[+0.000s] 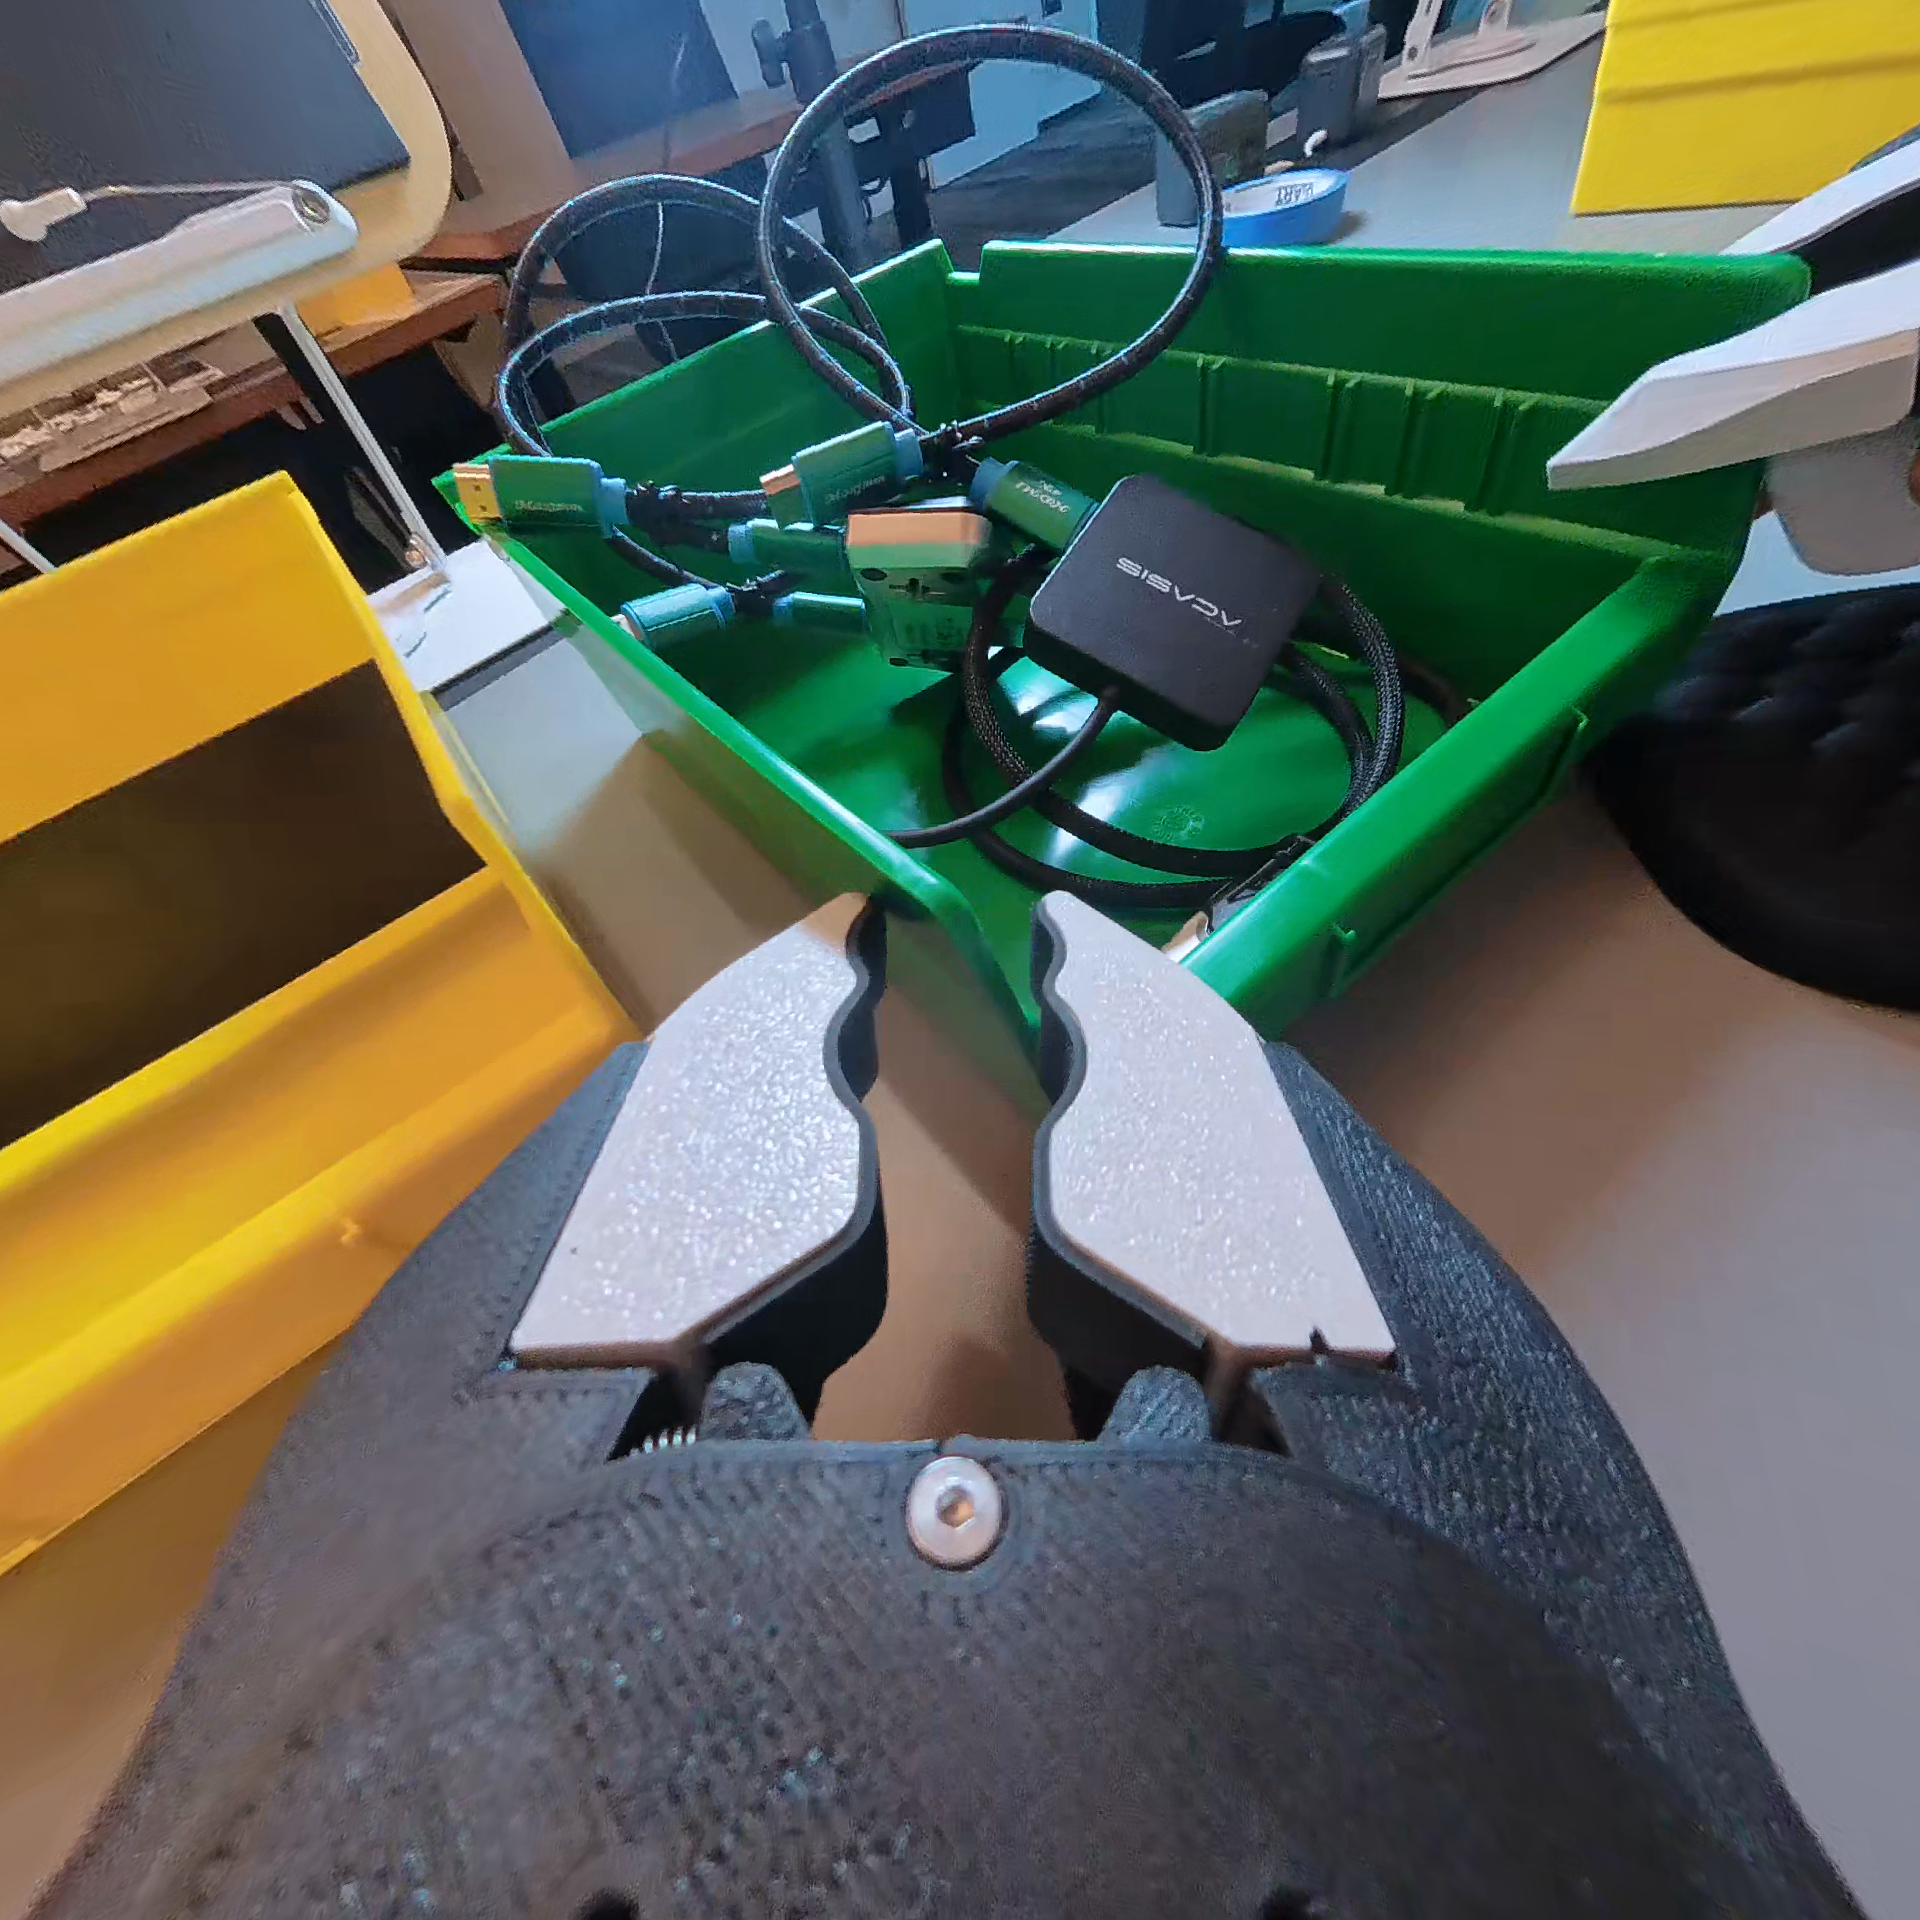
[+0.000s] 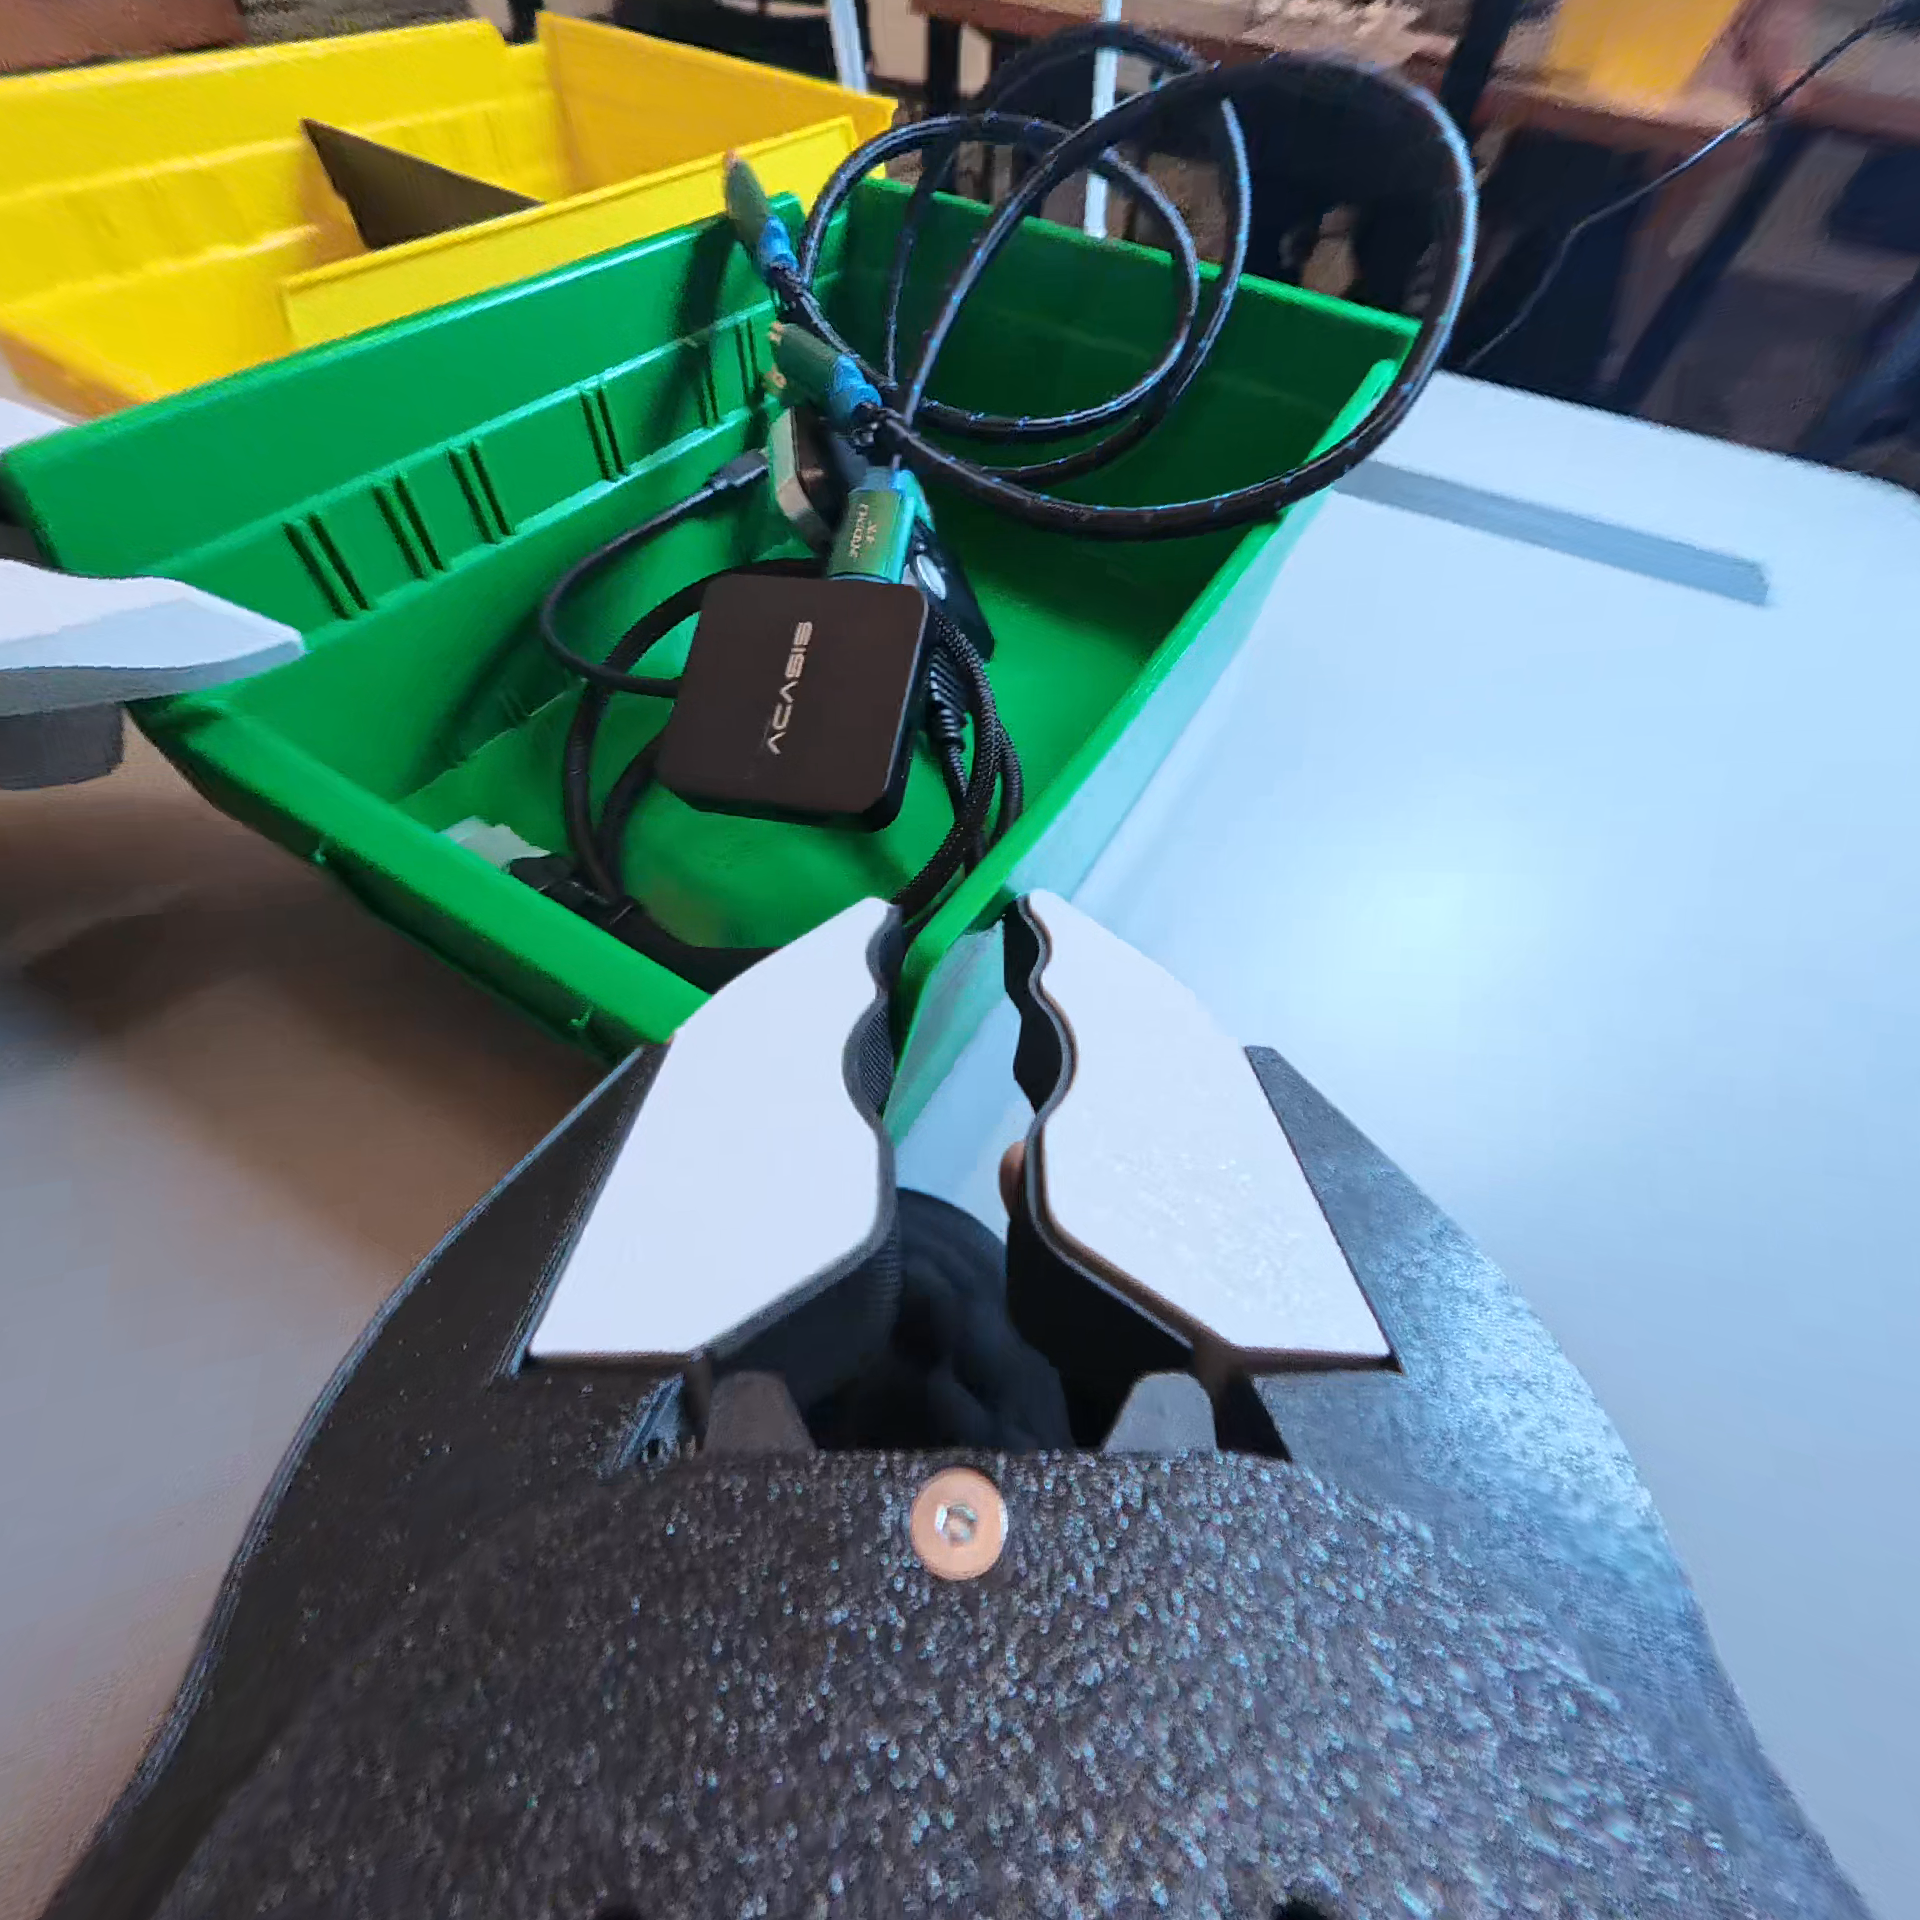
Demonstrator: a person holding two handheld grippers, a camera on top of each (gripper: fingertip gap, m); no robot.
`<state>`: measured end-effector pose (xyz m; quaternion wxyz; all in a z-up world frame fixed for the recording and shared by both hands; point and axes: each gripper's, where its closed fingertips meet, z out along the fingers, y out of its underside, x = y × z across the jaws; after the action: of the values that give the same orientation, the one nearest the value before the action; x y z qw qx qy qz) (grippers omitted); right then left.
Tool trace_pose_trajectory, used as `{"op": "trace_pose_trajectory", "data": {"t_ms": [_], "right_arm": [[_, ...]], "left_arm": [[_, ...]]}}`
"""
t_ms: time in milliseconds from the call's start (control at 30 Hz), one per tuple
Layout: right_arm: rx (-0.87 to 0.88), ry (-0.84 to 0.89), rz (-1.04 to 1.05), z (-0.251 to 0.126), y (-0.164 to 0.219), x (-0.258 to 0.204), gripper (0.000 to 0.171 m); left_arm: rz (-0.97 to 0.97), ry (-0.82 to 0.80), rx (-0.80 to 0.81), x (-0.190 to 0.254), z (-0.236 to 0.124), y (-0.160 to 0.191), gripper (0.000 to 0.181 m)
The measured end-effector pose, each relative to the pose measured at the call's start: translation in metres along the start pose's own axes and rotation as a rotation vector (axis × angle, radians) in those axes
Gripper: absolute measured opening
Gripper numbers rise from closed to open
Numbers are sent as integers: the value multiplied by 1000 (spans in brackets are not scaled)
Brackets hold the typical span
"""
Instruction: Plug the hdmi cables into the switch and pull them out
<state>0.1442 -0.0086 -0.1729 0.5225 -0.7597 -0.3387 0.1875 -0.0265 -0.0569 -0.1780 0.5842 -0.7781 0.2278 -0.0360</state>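
Both the left tool (image 1: 956, 914) and the right tool (image 2: 951, 914) are spread and grip nothing, each poised just outside a near corner of the green bin (image 1: 1351, 312) on the counter (image 2: 1507, 935). Inside it, the black switch (image 1: 1174, 608) lies mid-floor. The cables (image 1: 997, 239) loop over the far rim, their plugs (image 1: 545, 494) beside the switch.

Bright even light, fisheye-bent edges, right view motion-blurred

My left gripper (image 1: 954, 914) and right gripper (image 2: 951, 914) have pale grey speckled fingers on black textured bodies. The bin (image 1: 1382, 301) is bright green, the switch (image 1: 1174, 608) matte black, the HDMI cables (image 1: 997, 208) black braid flecked blue with green plugs, the neighbouring bin (image 1: 208, 935) yellow.
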Motion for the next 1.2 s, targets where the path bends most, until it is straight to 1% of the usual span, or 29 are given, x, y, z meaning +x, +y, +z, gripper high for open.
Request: {"op": "trace_pose_trajectory", "data": {"t_ms": [167,267,367,500,600,700,767,833,933,1067,1200], "right_arm": [[-4,107,-212,-8,2,-1,15],[42,116,-228,-13,-1,-2,12],[135,105,-212,-28,-21,-5,11],[201,152,-275,-55,-52,-4,10],[251,142,-321,-73,-80,-15,11],[299,123,-384,-81,-109,-35,12],[351,73,-393,-77,-131,-56,12],[400,8,-401,-66,-152,-85,13],[446,-98,-425,-35,-182,-139,13],[470,-246,-487,16,-211,-228,13],[467,-408,-483,62,-216,-311,13]], "left_arm": [[54,10,-15,4,-3,-1,25],[85,3,26,8,-12,-11,24],[92,8,71,9,-22,-23,23],[141,-3,138,15,-38,-48,24],[139,-23,221,9,-62,-75,24],[150,-64,273,-7,-92,-99,23],[153,-100,288,-24,-115,-106,23],[163,-156,289,-47,-143,-106,23],[172,-255,268,-91,-192,-97,23],[158,-401,188,-152,-263,-67,23],[112,-524,104,-195,-325,-21,23]]}}
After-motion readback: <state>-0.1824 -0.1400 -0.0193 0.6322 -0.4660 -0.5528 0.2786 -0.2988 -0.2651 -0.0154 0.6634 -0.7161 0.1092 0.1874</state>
